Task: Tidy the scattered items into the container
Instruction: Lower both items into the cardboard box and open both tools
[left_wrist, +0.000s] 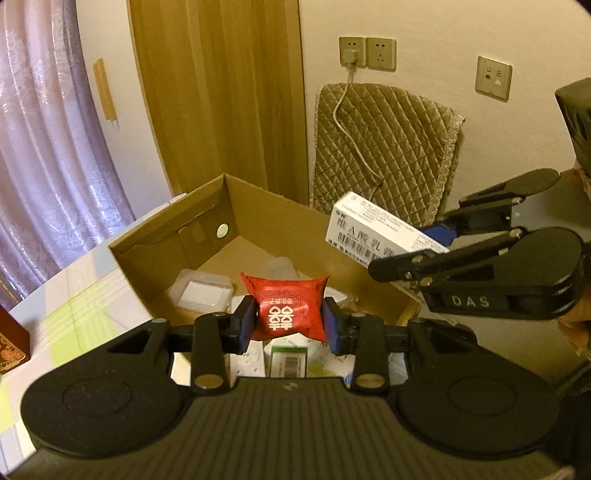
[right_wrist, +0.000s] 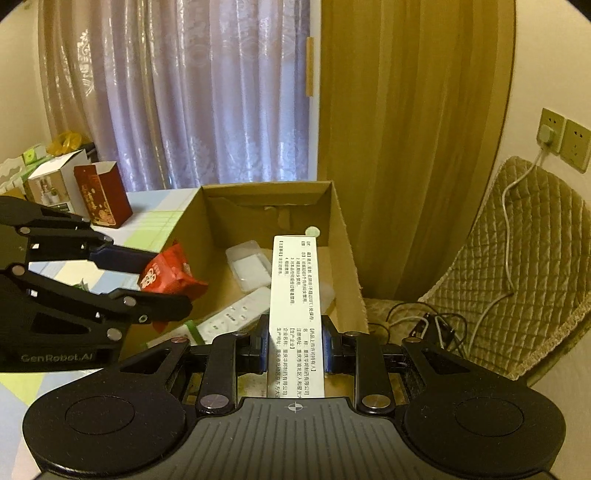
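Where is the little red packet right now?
The red packet is pinched in the left hand-held gripper, held over the near side of the cardboard box. The white medicine box is held to its right.

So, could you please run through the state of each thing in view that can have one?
Left gripper: shut on the red packet, held over the box.
Right gripper: shut on the white carton, held over the box.
Cardboard box: open-topped, partly filled.
Clear plastic case: lying inside the box.
Red gift box: open at the top, standing on the table.
Wall charger: plugged in.
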